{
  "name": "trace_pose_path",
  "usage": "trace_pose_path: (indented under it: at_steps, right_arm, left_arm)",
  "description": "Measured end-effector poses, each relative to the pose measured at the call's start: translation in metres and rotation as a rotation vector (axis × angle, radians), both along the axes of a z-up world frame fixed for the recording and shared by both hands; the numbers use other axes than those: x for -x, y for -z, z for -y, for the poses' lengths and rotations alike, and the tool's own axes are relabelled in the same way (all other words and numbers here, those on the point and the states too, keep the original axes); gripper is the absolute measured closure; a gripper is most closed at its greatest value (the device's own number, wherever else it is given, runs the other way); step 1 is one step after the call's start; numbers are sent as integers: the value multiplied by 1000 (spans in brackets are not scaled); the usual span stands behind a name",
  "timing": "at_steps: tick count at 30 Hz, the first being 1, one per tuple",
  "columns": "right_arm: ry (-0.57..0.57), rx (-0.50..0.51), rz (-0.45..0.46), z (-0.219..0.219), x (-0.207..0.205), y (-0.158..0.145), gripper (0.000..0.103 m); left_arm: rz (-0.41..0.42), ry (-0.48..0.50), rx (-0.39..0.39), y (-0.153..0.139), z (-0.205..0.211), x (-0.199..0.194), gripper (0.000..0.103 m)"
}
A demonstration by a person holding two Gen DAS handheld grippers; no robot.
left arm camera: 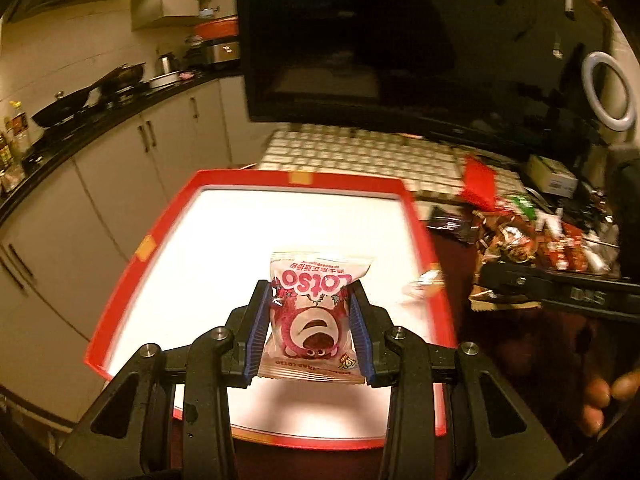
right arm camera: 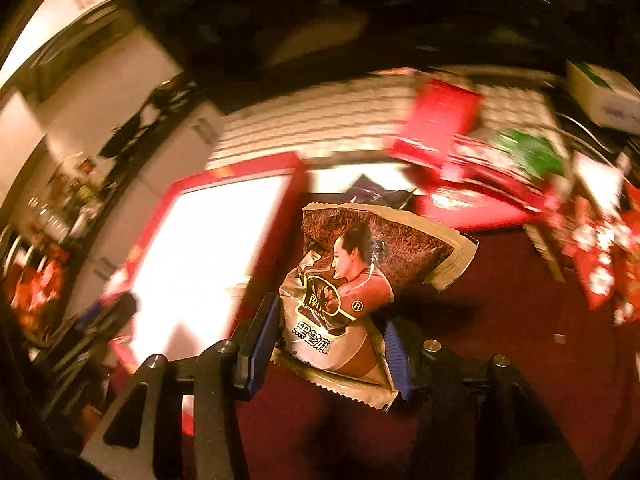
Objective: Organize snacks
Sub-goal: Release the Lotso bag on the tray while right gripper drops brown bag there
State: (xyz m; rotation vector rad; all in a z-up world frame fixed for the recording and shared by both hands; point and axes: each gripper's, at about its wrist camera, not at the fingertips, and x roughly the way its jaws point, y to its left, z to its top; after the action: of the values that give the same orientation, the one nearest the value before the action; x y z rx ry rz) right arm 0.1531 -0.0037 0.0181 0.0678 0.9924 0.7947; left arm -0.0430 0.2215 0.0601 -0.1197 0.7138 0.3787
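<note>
Left wrist view. We see the left tool (left arm camera: pixel 312 308) clamped on a pink-and-white Lotso packet (left arm camera: pixel 314 312), one blue pad (left arm camera: pixel 256 334) pressing each side of it. The packet's print reads upside down to the camera, and its lower crimped edge lies between the tool's black arms. The packet sits over the white floor of a red-rimmed tray (left arm camera: pixel 132 268); we cannot tell whether it rests on the floor or hangs just above it. Behind the tray lies a white keyboard (left arm camera: pixel 360 152), and behind that stands a dark monitor (left arm camera: pixel 400 40). To the right of the tray a loose snack pile (left arm camera: pixel 532 244) of red and brown wrappers covers the dark red tabletop (left arm camera: pixel 500 340). The right tool's black body (left arm camera: pixel 560 292) crosses in front of that pile. Kitchen cabinets (left arm camera: pixel 120 168) with a stovetop fill the left side.

Right wrist view. This view is heavily blurred outside the centre. We see the right tool (right arm camera: pixel 332 332) gripping a brown sesame snack packet (right arm camera: pixel 360 280) printed with a woman's portrait, its blue pads (right arm camera: pixel 266 332) closed against the packet's lower half. The packet's upper part spreads wide above the fingers and tilts to the right. It is over the dark red tabletop, just beside the right rim of the red-rimmed tray (right arm camera: pixel 276 236). More red wrappers (right arm camera: pixel 592 264) lie to the right, and a red packet (right arm camera: pixel 436 124) overlaps the keyboard (right arm camera: pixel 312 124).
</note>
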Motion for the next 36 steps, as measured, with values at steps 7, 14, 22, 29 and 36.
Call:
trace_pose_path:
  at_steps: [7, 14, 22, 29, 36]
  right_arm:
    - [-142, 0, 52, -67, 31, -15, 53]
    - [-202, 102, 140, -114, 51, -7, 49]
    - [-170, 186, 324, -113, 65, -17, 38]
    - [-113, 227, 424, -97, 66, -31, 30]
    - [-71, 219, 461, -75, 68, -45, 30]
  left_arm:
    - [-47, -97, -62, 10, -34, -4, 67]
    - [-56, -153, -66, 19, -53, -5, 52]
    - [-33, -159, -54, 14, -55, -1, 52]
    - [-33, -120, -64, 9, -36, -2, 50]
    - [-36, -95, -73, 3, -16, -5, 49]
